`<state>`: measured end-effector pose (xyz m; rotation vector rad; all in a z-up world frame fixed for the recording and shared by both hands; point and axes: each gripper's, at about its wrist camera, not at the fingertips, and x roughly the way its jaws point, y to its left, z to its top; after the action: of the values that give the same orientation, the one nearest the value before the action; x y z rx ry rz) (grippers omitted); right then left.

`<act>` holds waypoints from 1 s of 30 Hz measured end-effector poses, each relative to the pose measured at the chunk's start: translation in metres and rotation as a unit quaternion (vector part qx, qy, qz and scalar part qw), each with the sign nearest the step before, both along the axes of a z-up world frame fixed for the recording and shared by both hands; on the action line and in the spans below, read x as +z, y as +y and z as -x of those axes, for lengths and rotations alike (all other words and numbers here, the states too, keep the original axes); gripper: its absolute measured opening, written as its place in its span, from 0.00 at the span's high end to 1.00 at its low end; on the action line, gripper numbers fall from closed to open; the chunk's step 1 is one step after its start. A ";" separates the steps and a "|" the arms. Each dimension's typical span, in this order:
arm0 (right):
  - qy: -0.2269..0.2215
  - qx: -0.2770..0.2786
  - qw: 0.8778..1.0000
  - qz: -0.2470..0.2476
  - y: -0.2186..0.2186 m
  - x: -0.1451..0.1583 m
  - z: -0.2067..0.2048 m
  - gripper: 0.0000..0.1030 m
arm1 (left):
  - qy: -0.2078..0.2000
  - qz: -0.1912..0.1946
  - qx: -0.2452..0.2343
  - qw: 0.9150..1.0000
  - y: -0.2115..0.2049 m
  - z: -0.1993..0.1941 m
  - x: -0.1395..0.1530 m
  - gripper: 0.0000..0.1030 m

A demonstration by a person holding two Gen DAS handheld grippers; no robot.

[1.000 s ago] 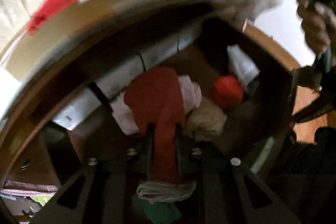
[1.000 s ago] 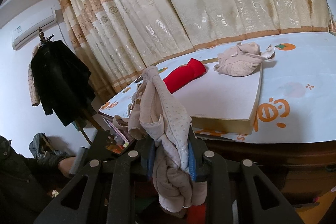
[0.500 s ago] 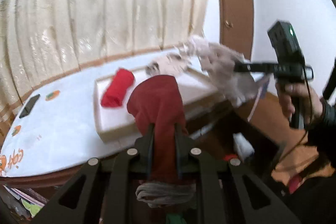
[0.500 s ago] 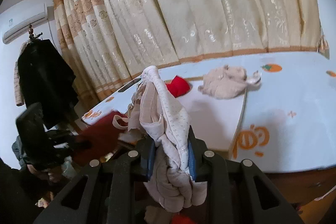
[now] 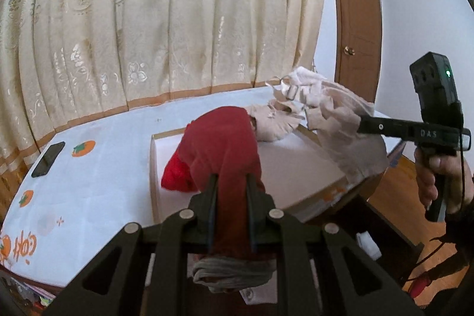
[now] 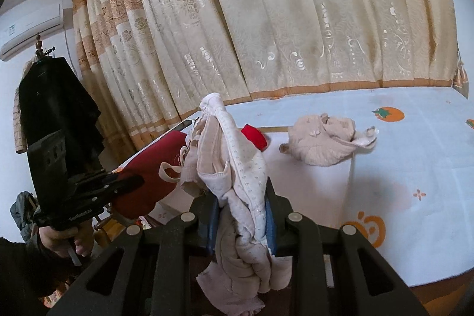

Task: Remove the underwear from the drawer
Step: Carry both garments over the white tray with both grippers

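Observation:
My left gripper (image 5: pixel 230 182) is shut on dark red underwear (image 5: pixel 225 144), which drapes over its fingers and hangs below them. Pale beige underwear (image 6: pixel 234 165) is clamped in my right gripper (image 6: pixel 241 197), bunched above and below the fingers. Each gripper shows in the other's view: the right gripper (image 5: pixel 363 123) with the beige underwear (image 5: pixel 334 114) at the right, the left gripper (image 6: pixel 130 185) with the dark red underwear (image 6: pixel 154 168) at the left. Both are held up in front of the bed. On a white board (image 5: pixel 284 165) lie a bright red garment (image 5: pixel 177 176) and a beige garment (image 6: pixel 323 141).
The bed (image 6: pixel 414 168) has a white sheet with orange fruit prints; a black phone (image 5: pixel 48 159) lies on it at the left. Patterned curtains (image 6: pixel 266 19) hang behind. A dark coat (image 6: pixel 56 108) hangs on a stand at left, a brown door (image 5: pixel 358 28) stands at right.
My left gripper has come up out of the drawer with the dark red underwear and now faces the bed. The right gripper has moved closer to the bed, still gripping the beige underwear.

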<state>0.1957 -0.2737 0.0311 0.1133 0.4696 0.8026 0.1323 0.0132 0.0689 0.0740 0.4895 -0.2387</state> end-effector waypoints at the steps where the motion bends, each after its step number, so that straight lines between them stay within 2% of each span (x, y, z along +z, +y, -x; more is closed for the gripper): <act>1: -0.001 -0.001 1.000 0.002 0.002 0.001 -0.003 0.73 | -0.001 -0.001 0.002 1.000 0.000 -0.004 0.002 0.86; 12: -0.008 -0.017 1.000 0.015 0.016 0.018 -0.037 0.73 | -0.006 0.013 0.007 1.000 -0.005 -0.052 0.017 0.86; 16: -0.003 -0.025 1.000 0.018 0.020 0.021 -0.054 0.73 | 0.004 0.020 0.010 1.000 -0.006 -0.072 0.018 0.86; 30: 0.033 -0.048 0.998 0.013 0.034 0.015 -0.105 0.73 | 0.030 0.037 0.023 0.999 -0.017 -0.124 0.013 0.86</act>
<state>0.3006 -0.2402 0.0465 0.1373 0.5322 0.7004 0.2565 -0.0040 0.0822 -0.0177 0.5402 -0.2137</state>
